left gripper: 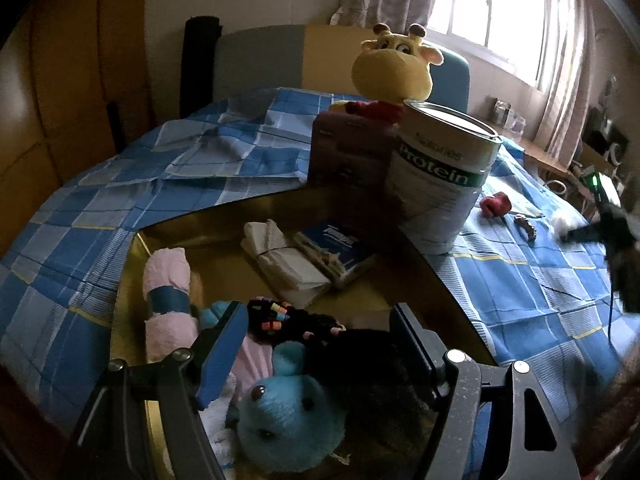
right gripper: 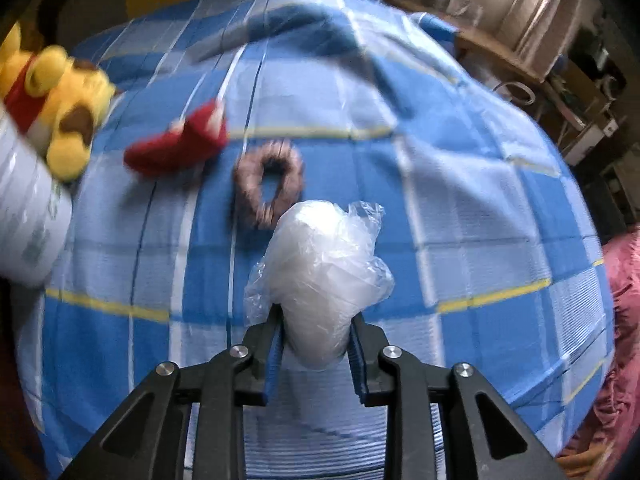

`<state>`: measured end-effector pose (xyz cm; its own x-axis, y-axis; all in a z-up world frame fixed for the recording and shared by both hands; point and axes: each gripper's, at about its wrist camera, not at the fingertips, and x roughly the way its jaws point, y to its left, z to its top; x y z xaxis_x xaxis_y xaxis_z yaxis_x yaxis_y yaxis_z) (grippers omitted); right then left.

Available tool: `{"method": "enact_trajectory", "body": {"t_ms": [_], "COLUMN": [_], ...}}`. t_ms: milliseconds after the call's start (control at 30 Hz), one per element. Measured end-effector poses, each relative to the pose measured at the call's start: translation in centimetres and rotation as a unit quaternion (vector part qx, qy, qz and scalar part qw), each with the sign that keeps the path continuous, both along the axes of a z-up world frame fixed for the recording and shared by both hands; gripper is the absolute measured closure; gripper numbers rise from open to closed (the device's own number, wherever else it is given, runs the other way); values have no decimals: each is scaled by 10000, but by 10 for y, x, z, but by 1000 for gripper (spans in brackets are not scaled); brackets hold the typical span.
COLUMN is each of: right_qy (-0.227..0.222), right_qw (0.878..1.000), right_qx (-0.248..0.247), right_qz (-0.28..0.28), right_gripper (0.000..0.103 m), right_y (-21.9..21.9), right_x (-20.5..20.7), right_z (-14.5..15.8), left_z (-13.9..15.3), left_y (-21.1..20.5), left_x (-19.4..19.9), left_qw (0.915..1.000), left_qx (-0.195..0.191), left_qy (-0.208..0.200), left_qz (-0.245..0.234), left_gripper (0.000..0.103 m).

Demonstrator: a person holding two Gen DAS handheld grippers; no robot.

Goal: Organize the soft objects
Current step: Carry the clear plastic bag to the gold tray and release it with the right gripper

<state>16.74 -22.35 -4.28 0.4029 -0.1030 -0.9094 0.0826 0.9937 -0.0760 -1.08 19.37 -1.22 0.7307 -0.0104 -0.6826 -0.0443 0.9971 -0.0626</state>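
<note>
blue-checked bedsheet (right gripper: 460, 220), red sock (right gripper: 176, 148), brown scrunchie (right gripper: 248, 184), yellow giraffe (left gripper: 394, 68).

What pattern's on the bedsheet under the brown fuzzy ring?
Blue and white checks with thin yellow lines on the bedsheet; right wrist view shows it best.

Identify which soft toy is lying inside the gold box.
The blue plush bear lies inside the gold box; the yellow giraffe stands outside, behind the protein can.

We see both tools alike — the left gripper (left gripper: 316, 344) and right gripper (right gripper: 316, 356) have black angular linkage arms, round silver screws at the joints, and blue-padded fingers (right gripper: 273, 360).
</note>
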Motion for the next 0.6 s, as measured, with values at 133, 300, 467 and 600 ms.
{"method": "enact_trajectory", "body": {"t_ms": [133, 300, 467, 600], "right_qy": [-319, -864, -1542, -2096], "right_qw": [9991, 9957, 9876, 9676], "right_qx": [-206, -230, -23, 289], "right_qz": [-193, -253, 294, 1376], "right_gripper": [76, 76, 76, 76], "right_y": [9, 49, 136, 229], "right_x": [37, 105, 145, 144], "right_z": [51, 132, 205, 245], "left_z": [1, 4, 3, 3], "left_y": [5, 15, 23, 30], "left_x": [-2, -8, -11, -13], "left_qw": [9999, 9997, 9995, 9991], "left_qx": [-113, -189, -181, -167], "left_qy": [-33, -73, -20, -3], "left_qz": [0, 117, 241, 390], "left_gripper": [29, 29, 29, 29]}}
